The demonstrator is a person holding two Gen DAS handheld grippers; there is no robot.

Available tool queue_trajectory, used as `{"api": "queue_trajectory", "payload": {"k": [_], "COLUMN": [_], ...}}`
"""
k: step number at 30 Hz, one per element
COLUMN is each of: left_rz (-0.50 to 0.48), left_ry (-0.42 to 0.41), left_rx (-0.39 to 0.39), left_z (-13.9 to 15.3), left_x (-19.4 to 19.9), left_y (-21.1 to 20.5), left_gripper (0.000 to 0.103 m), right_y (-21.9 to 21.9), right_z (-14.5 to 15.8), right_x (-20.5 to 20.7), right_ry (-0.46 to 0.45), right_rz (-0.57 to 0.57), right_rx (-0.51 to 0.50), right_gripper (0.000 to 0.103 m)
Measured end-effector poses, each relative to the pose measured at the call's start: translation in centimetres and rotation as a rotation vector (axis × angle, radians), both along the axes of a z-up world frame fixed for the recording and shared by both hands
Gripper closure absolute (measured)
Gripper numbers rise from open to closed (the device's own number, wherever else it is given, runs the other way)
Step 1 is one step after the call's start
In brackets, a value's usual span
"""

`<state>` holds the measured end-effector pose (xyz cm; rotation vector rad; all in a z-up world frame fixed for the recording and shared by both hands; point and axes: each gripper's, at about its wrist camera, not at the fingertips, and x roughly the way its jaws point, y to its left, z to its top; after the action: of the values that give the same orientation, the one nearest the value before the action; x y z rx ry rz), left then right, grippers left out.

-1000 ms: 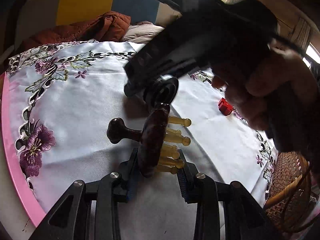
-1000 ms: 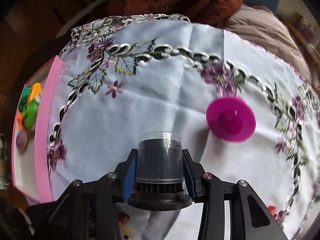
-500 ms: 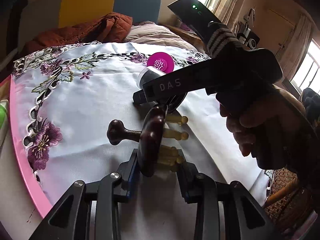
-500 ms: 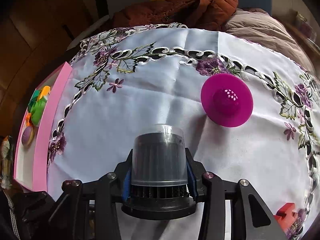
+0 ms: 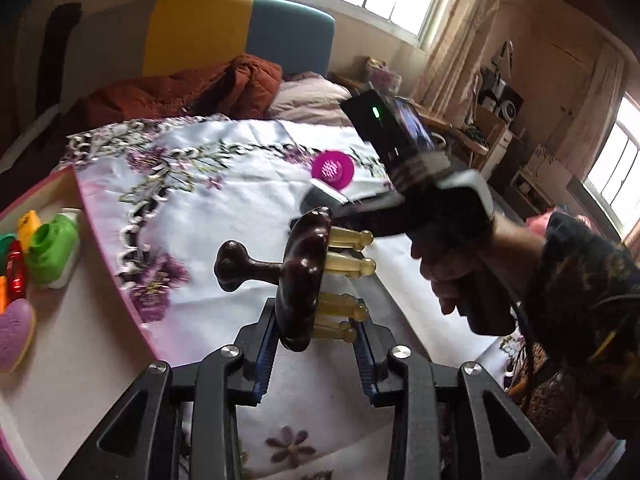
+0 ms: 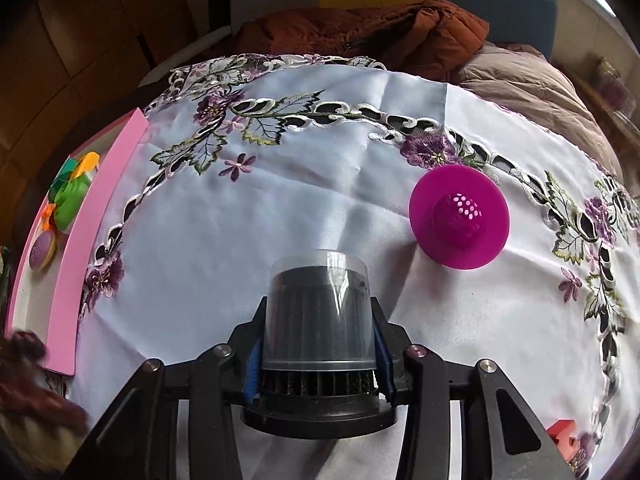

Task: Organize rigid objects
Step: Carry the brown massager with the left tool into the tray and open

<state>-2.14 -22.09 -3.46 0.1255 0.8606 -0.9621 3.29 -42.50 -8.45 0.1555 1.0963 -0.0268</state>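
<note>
My left gripper (image 5: 316, 344) is shut on a dark wooden massager (image 5: 304, 276) with a knob handle and pale pegs, held above the embroidered white tablecloth (image 5: 224, 184). My right gripper (image 6: 316, 344) is shut on a black ribbed filter with a clear cap (image 6: 318, 316), held above the cloth (image 6: 224, 248). The right gripper and its hand show in the left wrist view (image 5: 436, 216). A magenta perforated disc (image 6: 459, 217) lies on the cloth to the right; it also shows in the left wrist view (image 5: 333, 169).
A pink-rimmed tray (image 5: 60, 340) at the left holds several small toys, a green one (image 5: 52, 256) and a purple heart (image 5: 14, 332) among them; it shows in the right wrist view (image 6: 96, 216). A red piece (image 6: 562, 434) lies at the lower right. Bedding lies behind the table.
Both grippers have risen and moved toward the left with their objects. The pink tray has come well into the left wrist view. The magenta disc has shifted right in the right wrist view.
</note>
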Motion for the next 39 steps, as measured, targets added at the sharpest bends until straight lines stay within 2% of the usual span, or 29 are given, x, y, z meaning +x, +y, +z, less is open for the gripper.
{"api": "queue_trajectory", "payload": {"k": [4,8,12,18,23,25,31,39], "left_rz": [0.103,0.243,0.364,0.481,0.534,0.554,0.573,0.597], "left_ry": [-0.006,0.033,0.058,0.095,0.126,0.098,0.120,0.077], "left_rx": [-0.023,-0.010,0.026,0.093,0.158,0.178,0.164,0.173], "left_z": [1.7,1.7,0.6,-1.8,-4.0,-4.0,-3.8,-2.9], "left_x": [1.3,3.5,5.0,6.7,7.8,7.9,8.4,8.0], "left_y": [4.1,8.8,12.9,16.4,17.5,17.9,18.4,18.3], "left_gripper": [0.068,0.069,0.069,0.069,0.068,0.068,0.067,0.060], "right_y": [0.1,0.1,0.3,0.4,0.4,0.4,0.4,0.5], "right_z": [0.1,0.1,0.1,0.1,0.2,0.2,0.2,0.2], "right_x": [0.0,-0.1,-0.1,0.0,0.0,0.0,0.0,0.0], "right_ry": [-0.004,-0.006,-0.008,-0.008,-0.008,-0.008,-0.008,-0.009], "right_rz": [0.006,0.009,0.013,0.015,0.015,0.015,0.015,0.015], "right_rx": [-0.012,-0.021,-0.031,-0.041,-0.044,-0.043,-0.043,-0.043], "right_gripper": [0.059,0.059,0.059,0.059,0.059,0.059,0.059,0.059]}}
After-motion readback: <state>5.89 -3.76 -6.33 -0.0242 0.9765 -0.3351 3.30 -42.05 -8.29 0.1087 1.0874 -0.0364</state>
